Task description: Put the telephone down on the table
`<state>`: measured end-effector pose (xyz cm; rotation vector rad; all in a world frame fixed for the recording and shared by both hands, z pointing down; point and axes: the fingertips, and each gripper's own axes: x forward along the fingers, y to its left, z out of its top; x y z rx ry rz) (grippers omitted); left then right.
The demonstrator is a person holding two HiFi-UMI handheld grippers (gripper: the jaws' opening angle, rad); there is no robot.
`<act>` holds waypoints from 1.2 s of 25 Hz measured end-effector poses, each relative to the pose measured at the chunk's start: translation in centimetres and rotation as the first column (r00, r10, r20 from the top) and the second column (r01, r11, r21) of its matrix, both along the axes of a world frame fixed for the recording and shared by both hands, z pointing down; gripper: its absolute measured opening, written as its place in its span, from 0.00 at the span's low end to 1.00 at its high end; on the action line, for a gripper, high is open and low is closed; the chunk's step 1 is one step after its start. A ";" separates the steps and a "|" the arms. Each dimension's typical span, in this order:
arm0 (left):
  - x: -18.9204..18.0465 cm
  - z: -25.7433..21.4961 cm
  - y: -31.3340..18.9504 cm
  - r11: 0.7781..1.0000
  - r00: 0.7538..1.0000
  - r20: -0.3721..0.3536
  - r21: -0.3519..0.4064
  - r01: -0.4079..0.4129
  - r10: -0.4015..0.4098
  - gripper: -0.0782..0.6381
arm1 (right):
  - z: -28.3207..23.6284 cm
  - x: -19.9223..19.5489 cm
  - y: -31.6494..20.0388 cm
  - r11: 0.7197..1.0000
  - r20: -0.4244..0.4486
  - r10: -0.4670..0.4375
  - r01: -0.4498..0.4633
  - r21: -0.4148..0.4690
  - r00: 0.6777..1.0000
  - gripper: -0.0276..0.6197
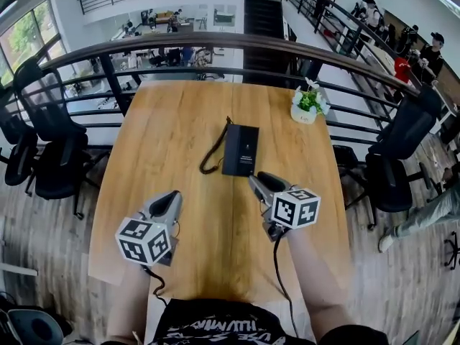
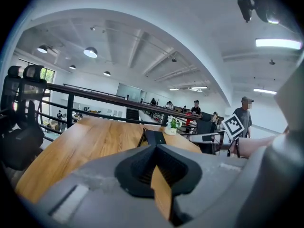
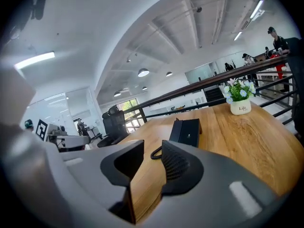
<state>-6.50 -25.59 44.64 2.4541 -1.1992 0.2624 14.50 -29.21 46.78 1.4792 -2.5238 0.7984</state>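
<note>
The black telephone lies flat on the wooden table, with its coiled cord curling off its left side. It also shows ahead in the left gripper view as the telephone and in the right gripper view as the telephone. Neither gripper touches it. My left gripper hangs over the near left part of the table, its jaws together with nothing in them. My right gripper is just short of the phone's near right corner, with a gap between its jaws and only table seen through it.
A small white pot with a green plant stands at the table's far right. A dark railing runs behind the table. Black office chairs stand at the left and right. People stand far off beyond the railing.
</note>
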 end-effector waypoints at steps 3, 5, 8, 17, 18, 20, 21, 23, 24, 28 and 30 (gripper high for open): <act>0.3 0.1 2.3 1.000 1.000 -0.003 0.000 -0.002 0.002 0.11 | -0.3 -0.4 2.8 1.000 0.033 0.008 -0.009 0.016 0.999 0.21; 0.5 0.3 4.0 1.000 1.000 -0.008 -0.004 0.003 -0.003 0.11 | -0.4 -0.4 4.6 1.000 0.051 0.015 -0.016 0.027 0.999 0.20; 0.8 0.5 6.5 1.000 1.000 -0.015 -0.008 0.013 -0.013 0.11 | -0.7 -0.1 7.0 0.998 0.060 0.025 -0.028 0.050 0.998 0.15; 0.2 1.7 12.5 0.996 0.998 -0.003 -0.055 0.067 -0.067 0.11 | 0.3 -0.5 12.5 0.998 0.083 -0.003 -0.002 0.057 0.997 0.04; 0.3 1.9 12.9 0.996 0.998 0.000 -0.061 0.066 -0.066 0.11 | 0.5 -0.6 12.9 0.999 0.091 -0.004 0.000 0.050 0.996 0.04; 0.5 2.4 13.5 0.995 0.998 -0.001 -0.075 0.062 -0.063 0.11 | 0.8 -0.5 13.7 0.999 0.100 -0.007 0.003 0.042 0.995 0.04; 0.6 2.6 13.6 0.995 0.998 -0.003 -0.080 0.061 -0.061 0.11 | 0.9 -0.5 14.1 0.999 0.098 -0.009 0.005 0.041 0.995 0.04; 0.9 2.9 13.7 0.995 0.998 -0.011 -0.084 0.055 -0.056 0.11 | 1.1 -0.5 14.6 0.999 0.091 -0.014 0.010 0.040 0.996 0.04; 1.1 3.0 13.7 0.995 0.999 -0.015 -0.084 0.048 -0.049 0.11 | 1.1 -0.5 14.9 0.999 0.088 -0.015 0.012 0.040 0.996 0.04; 1.6 3.3 13.9 0.997 1.000 -0.031 -0.083 0.001 -0.004 0.11 | 0.9 -0.5 15.8 0.999 0.074 0.011 -0.014 0.039 0.997 0.04; 1.3 3.2 14.4 0.996 0.999 -0.039 -0.083 -0.023 0.019 0.11 | 0.7 -0.9 16.4 0.998 0.061 0.034 -0.036 0.042 0.998 0.04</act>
